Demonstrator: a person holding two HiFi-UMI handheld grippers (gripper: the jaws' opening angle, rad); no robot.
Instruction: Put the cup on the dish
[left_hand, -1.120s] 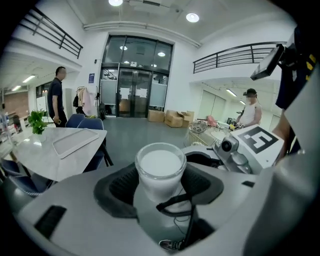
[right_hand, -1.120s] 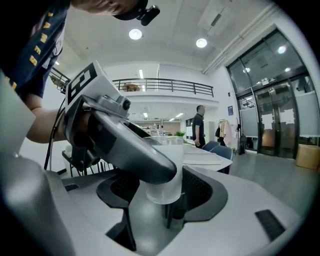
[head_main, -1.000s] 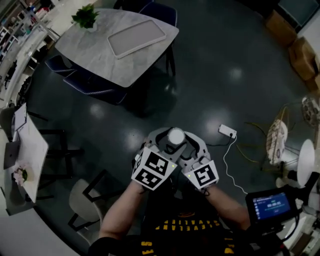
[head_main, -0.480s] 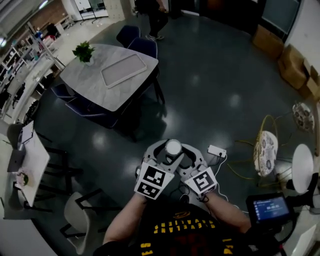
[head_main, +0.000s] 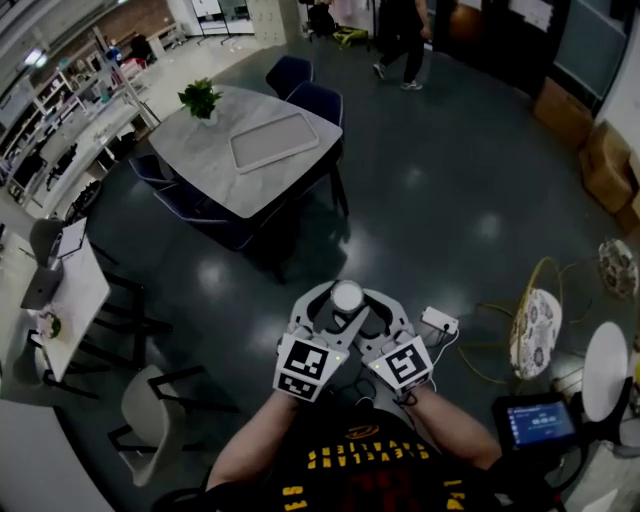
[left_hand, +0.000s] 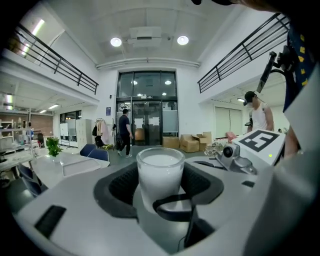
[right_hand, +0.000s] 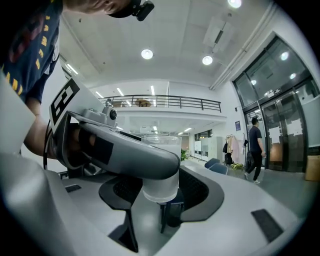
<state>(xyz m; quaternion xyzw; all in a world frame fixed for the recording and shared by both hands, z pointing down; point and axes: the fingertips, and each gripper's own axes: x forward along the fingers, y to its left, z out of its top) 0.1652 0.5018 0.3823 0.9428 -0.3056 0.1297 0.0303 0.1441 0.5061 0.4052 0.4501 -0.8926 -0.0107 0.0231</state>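
A frosted white cup (head_main: 347, 296) hangs over the dark floor in front of my body, ringed by the grey jaws of both grippers. My left gripper (head_main: 338, 301) is shut on the cup (left_hand: 160, 172), whose sides sit between the black pads (left_hand: 116, 186). My right gripper (head_main: 358, 301) comes in from the other side, and its jaws have closed in on the same cup (right_hand: 161, 167). In the right gripper view a grey jaw of the left gripper (right_hand: 125, 150) crosses in front of the cup and hides one pad. A white tray (head_main: 282, 141) lies on a marble table (head_main: 205, 155) far ahead to the left.
Blue chairs (head_main: 303, 87) stand round the marble table, which also bears a potted plant (head_main: 201, 97). A person (head_main: 400, 35) walks at the far end of the hall. A power strip (head_main: 439, 322) and cables lie on the floor at my right, near wicker items (head_main: 532, 318).
The head view has swung upward: the marble table sits lower and further right, and a walking person has come into view. Both grippers still hold the cup before my body.
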